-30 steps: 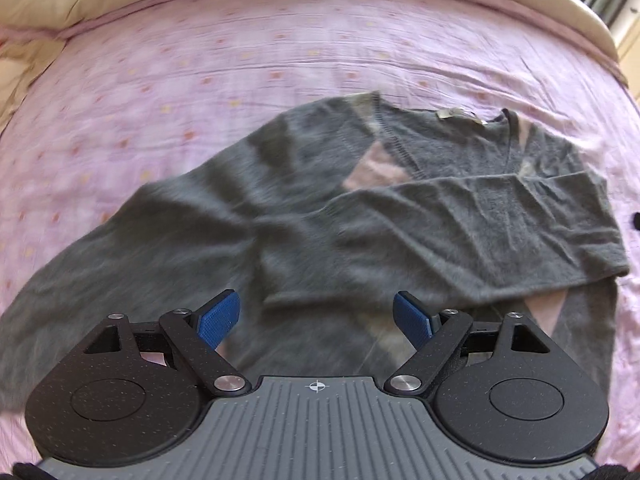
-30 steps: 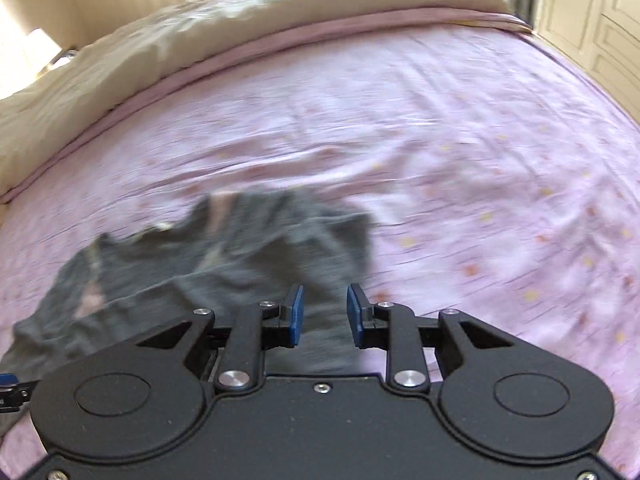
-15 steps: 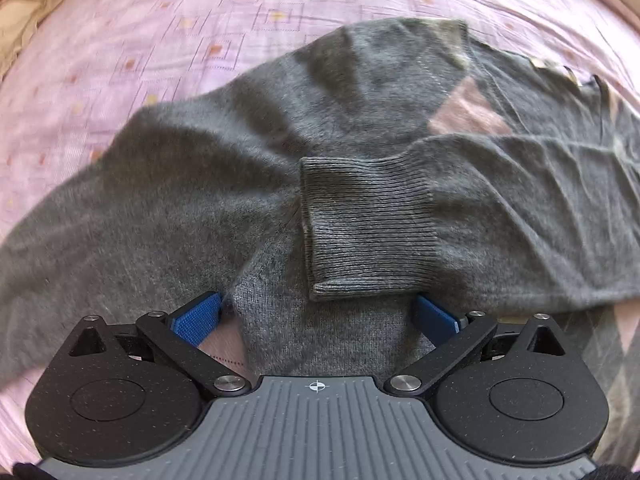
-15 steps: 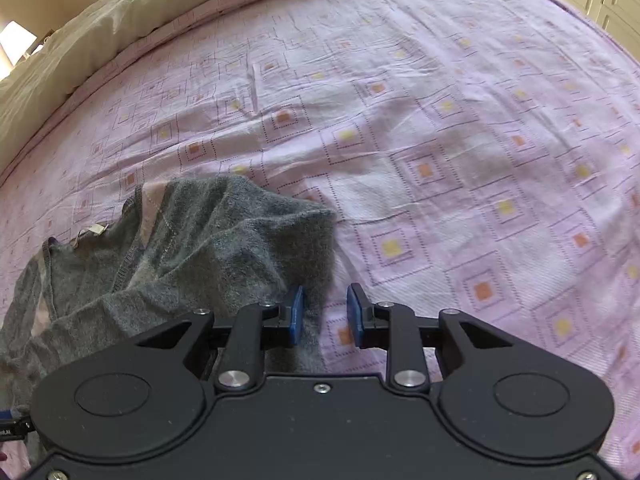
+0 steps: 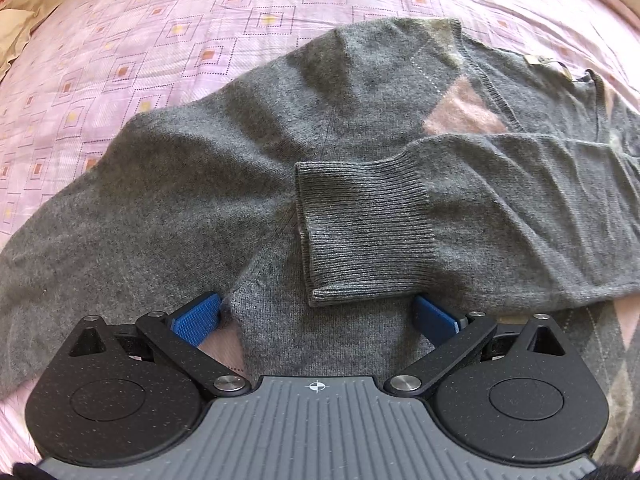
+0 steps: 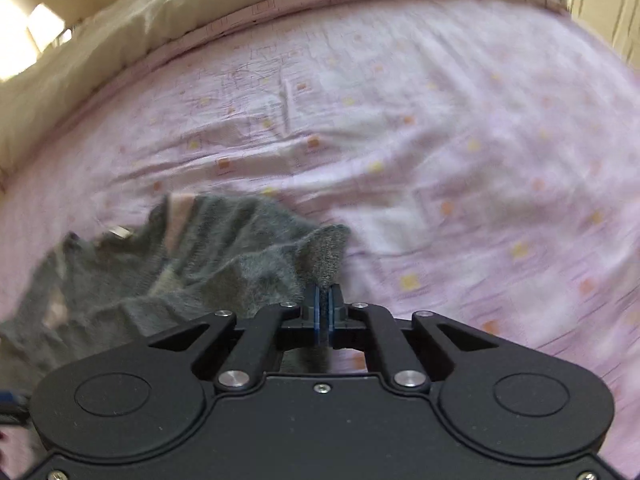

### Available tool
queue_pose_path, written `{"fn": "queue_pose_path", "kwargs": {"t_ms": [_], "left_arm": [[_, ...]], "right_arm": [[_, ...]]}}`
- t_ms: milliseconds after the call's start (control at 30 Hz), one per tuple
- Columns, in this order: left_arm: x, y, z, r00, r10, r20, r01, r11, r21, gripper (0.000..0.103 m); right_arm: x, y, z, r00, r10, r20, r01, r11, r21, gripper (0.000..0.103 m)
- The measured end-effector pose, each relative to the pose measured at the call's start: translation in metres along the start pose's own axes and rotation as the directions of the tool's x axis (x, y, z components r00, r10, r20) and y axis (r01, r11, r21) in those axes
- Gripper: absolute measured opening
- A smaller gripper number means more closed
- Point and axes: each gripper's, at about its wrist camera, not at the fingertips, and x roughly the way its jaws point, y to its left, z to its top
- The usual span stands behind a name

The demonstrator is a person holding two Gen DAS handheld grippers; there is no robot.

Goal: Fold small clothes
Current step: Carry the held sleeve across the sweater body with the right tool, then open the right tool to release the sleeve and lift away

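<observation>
I am looking through the left wrist camera, and the grey sweater [image 5: 248, 184] is lying spread on the pink patterned bedsheet [image 5: 160, 32], filling most of the middle and the right of the frame. One sleeve is lying folded across the body of the sweater, and its ribbed cuff [image 5: 360, 228] is sitting a little right of the center. A pink diamond patch [image 5: 460, 112] is showing near the neckline at the upper right, and a small label [image 5: 540, 62] is lying at the collar. My left gripper [image 5: 316, 318] is hovering low over the lower part of the sweater with its fingers spread wide, and it is holding nothing; the blue pads [image 5: 196, 318] are standing at each side, well apart, just below the cuff.

In the right wrist camera the view is blurred. My right gripper [image 6: 322, 306] is showing at the lower center with its fingers pressed together on a raised edge of the sweater [image 6: 224, 256], and the cloth is standing up in a fold above the fingertips. The rest of the sweater is lying bunched at the lower left of this frame. The bedsheet [image 6: 440, 140] is filling the middle and the right, and a cream blanket [image 6: 160, 16] is lying along the upper left.
</observation>
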Motion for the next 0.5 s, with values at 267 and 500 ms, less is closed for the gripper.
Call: {"fn": "queue_pose_path", "kwargs": {"t_ms": [267, 500], "left_arm": [[0.005, -0.006, -0.001, 1.0, -0.001, 0.022, 0.001, 1.0, -0.003, 0.103], [0.004, -0.009, -0.002, 0.999, 0.007, 0.039, -0.006, 1.0, -0.01, 0.103]], "right_arm": [[0.02, -0.002, 0.001, 0.988, -0.136, -0.07, 0.128, 0.986, -0.106, 0.014], [-0.032, 0.001, -0.022, 0.999, -0.039, 0.008, 0.038, 0.999, 0.018, 0.035]]}}
